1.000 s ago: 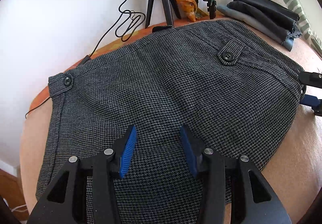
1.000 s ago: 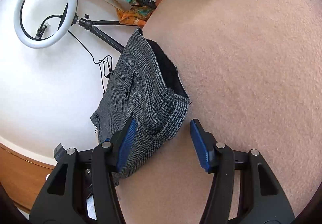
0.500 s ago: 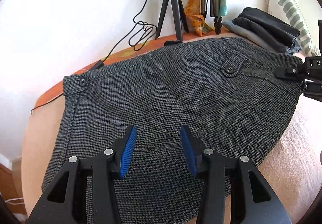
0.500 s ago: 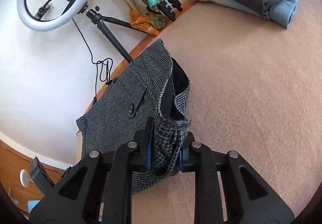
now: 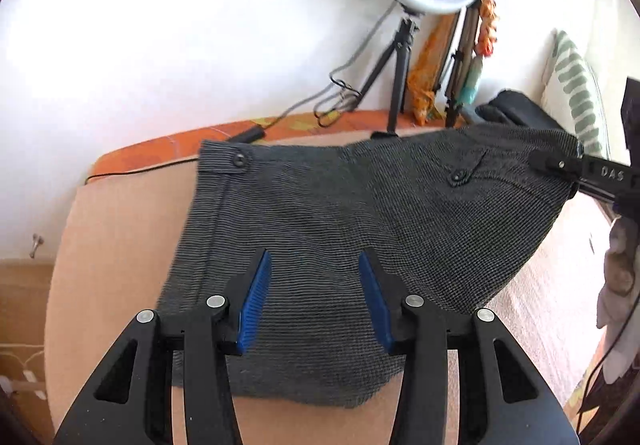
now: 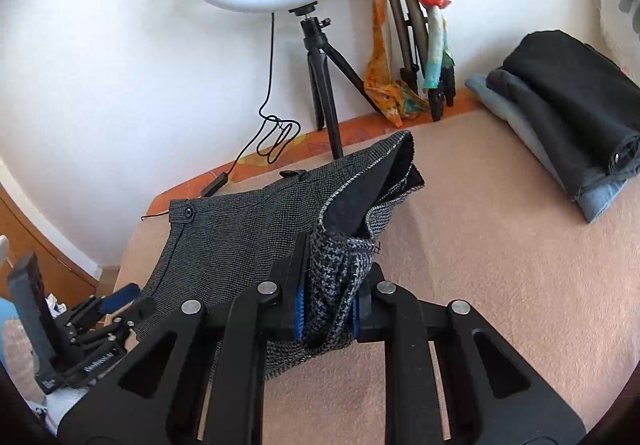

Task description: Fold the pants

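The grey houndstooth pants (image 5: 340, 221) lie folded on the tan blanket, with the buttoned waistband at the far side. My left gripper (image 5: 314, 299) is open and hovers just above the near part of the pants, holding nothing. My right gripper (image 6: 326, 299) is shut on the right edge of the pants (image 6: 240, 245) and lifts that edge off the blanket, so the dark lining shows. It also shows in the left wrist view (image 5: 560, 165) at the raised right corner. The left gripper (image 6: 116, 301) shows at the lower left of the right wrist view.
A stack of folded dark and blue clothes (image 6: 560, 125) sits at the far right on the tan blanket (image 6: 500, 285). A ring light on a tripod (image 6: 320, 85), a loose cable and colourful scarves stand along the white wall. A striped pillow (image 5: 572, 101) lies far right.
My right gripper closed on the right edge of the pants and raised it. My left gripper pulled back and up, staying open.
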Available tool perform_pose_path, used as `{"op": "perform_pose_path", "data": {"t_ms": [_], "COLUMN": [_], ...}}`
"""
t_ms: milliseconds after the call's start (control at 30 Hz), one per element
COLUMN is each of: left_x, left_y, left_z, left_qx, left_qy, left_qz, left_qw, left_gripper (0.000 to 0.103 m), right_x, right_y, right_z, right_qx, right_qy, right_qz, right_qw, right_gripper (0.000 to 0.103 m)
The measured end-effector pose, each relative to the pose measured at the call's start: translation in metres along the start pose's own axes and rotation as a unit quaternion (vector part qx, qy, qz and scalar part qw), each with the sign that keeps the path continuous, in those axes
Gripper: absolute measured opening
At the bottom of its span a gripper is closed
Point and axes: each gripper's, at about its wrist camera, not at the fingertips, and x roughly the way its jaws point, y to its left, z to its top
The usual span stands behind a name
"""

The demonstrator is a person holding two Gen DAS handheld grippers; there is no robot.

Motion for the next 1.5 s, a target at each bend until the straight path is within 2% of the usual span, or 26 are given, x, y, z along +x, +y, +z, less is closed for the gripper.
{"op": "perform_pose_path", "data": {"t_ms": [133, 267, 500, 633, 833, 1067, 1167, 1200, 1300, 1367, 1500], "left_x": [-0.041, -0.057, -0.072, -0.079, -0.086, -0.088, -0.087, -0.087, -0.087, -0.088, -0.084], "left_y": [0.039, 0.071, 0.116, 0.138, 0.159, 0.159, 0.155, 0.154, 0.151, 0.148, 0.135], "left_z": [-0.013, -0.029, -0.042, -0.043, -0.047, -0.045, -0.043, -0.042, -0.040, -0.041, -0.039], "left_qx": [-0.048, -0.084, -0.131, -0.159, -0.180, -0.180, -0.172, -0.170, -0.167, -0.165, -0.154], "left_qy": [-0.027, -0.032, -0.042, -0.060, -0.071, -0.076, -0.077, -0.077, -0.081, -0.083, -0.080], "left_qz": [0.013, 0.033, 0.052, 0.059, 0.071, 0.074, 0.077, 0.078, 0.080, 0.081, 0.070], "left_qw": [0.9984, 0.9954, 0.9891, 0.9837, 0.9784, 0.9779, 0.9790, 0.9793, 0.9793, 0.9795, 0.9824], "left_gripper": [0.044, 0.044, 0.044, 0.044, 0.044, 0.044, 0.044, 0.044, 0.044, 0.044, 0.044], "right_x": [-0.002, -0.003, 0.014, 0.030, 0.070, 0.117, 0.125, 0.127, 0.128, 0.120, 0.094], "right_y": [0.029, 0.070, 0.153, 0.201, 0.262, 0.291, 0.292, 0.292, 0.284, 0.273, 0.240], "right_z": [0.006, 0.006, -0.008, -0.026, -0.065, -0.099, -0.108, -0.110, -0.108, -0.099, -0.073], "right_qx": [-0.045, -0.101, -0.216, -0.275, -0.349, -0.381, -0.382, -0.382, -0.367, -0.340, -0.257], "right_qy": [-0.007, -0.017, -0.017, -0.004, 0.038, 0.083, 0.095, 0.098, 0.121, 0.128, 0.125], "right_qz": [0.004, 0.009, 0.004, 0.017, 0.043, 0.050, 0.062, 0.069, 0.127, 0.172, 0.270], "right_qw": [0.999, 0.995, 0.976, 0.961, 0.935, 0.920, 0.917, 0.916, 0.913, 0.916, 0.919], "right_gripper": [0.017, 0.017, 0.016, 0.016, 0.013, 0.013, 0.013, 0.013, 0.026, 0.041, 0.045]}}
